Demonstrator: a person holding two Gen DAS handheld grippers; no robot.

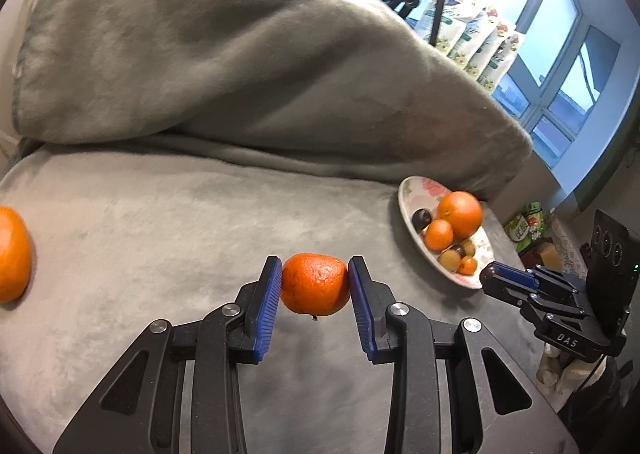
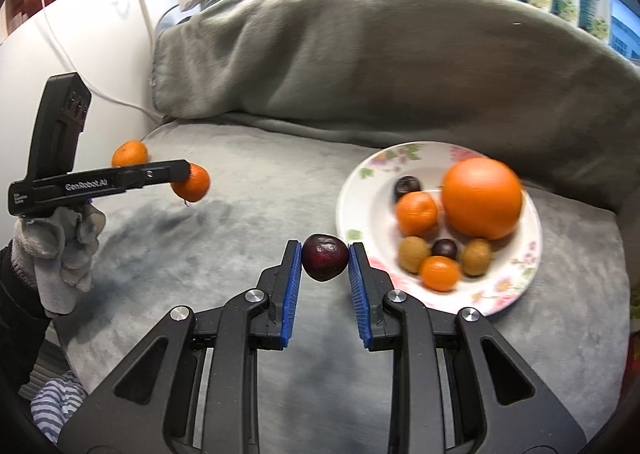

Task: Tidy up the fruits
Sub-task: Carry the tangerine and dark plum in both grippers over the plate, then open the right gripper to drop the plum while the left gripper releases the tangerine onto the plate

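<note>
- A mandarin [image 1: 315, 284] sits clamped between the blue pads of the left tongs [image 1: 315, 278], lifted clear of the grey blanket [image 1: 180, 246] below it; a bit of stem hangs from its underside.
- From the right wrist view the same mandarin [image 2: 192, 184] shows at the tip of the left tongs [image 2: 186, 174], held by a gloved hand [image 2: 60, 250].
- A dark plum [image 2: 324, 257] is gripped in the right tongs [image 2: 324, 260], the pads pressing on both its sides, just beside the near-left rim of the plate [image 2: 352, 190].
- The flowered plate lies on the blanket at the right and carries a large orange [image 2: 482, 197], a mandarin [image 2: 416, 213], a smaller orange fruit [image 2: 439, 273] at the front, two dark plums [image 2: 407, 187] [image 2: 444, 248] and two brownish fruits [image 2: 414, 253] [image 2: 476, 256].
- In the left wrist view the plate [image 1: 412, 190] is to the right of the held mandarin, with the right tongs [image 1: 490, 278] just at its near edge; their grip cannot be made out from that side.
- Another orange fruit [image 1: 12, 254] rests on the blanket at the far left, well apart from the plate; the right wrist view shows it [image 2: 129, 153] just behind the left tongs.
- A bunched grey blanket [image 1: 240, 62] rises behind everything, with windows [image 1: 560, 54] beyond it.
</note>
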